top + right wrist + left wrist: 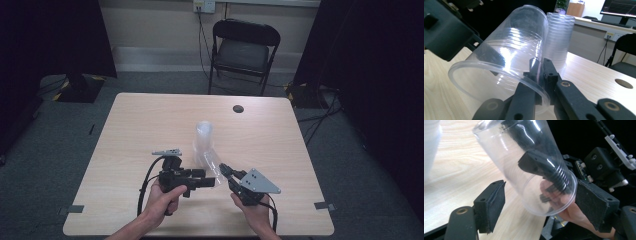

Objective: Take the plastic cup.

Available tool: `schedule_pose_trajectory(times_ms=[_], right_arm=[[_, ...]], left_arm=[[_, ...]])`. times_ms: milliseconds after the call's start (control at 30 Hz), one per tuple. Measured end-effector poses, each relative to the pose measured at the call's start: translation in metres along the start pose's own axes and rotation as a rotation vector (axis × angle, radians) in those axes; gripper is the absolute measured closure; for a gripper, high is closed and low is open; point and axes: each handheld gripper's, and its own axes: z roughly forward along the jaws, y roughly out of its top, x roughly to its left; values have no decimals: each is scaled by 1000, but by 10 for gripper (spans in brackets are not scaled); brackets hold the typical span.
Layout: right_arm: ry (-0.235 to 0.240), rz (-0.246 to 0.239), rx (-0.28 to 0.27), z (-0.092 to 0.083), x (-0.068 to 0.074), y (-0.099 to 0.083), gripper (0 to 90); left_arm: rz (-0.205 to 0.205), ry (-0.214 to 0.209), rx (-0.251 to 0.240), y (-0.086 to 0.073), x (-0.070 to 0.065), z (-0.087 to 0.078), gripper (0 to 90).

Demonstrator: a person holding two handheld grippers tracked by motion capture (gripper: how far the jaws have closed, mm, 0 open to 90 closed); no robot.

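Cup (210, 161) pinched at rim by right gripper (223, 170), left gripper (209, 183) let go.
High view: clear cup lies tilted above table (150, 120), just in front of cup stack (203, 137). Left gripper view: jaws spread either side of cup (529, 165), pads off it. Right gripper view: jaws clamped on cup (499, 62) wall at rim, one inside, one outside; stack (559, 37) upright behind.

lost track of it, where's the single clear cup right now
The single clear cup lies tilted at the table's near middle, its rim wall pinched by the right hand-held gripper, between the left hand-held gripper's open jaws, just in front of the cup stack.
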Motion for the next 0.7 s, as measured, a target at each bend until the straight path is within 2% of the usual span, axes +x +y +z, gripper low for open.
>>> schedule_pose_trajectory(times_ms=[333, 633, 700], right_arm=[[-11, 48, 33, -4, -10, 2, 885], [21, 122, 104, -8, -21, 6, 888], [26, 142, 116, -9, -23, 7, 890]], left_arm=[[76, 40, -2, 0, 0, -3, 226], [169, 142, -2, 1, -2, -10, 260], [202, 169, -5, 2, -4, -12, 262]])
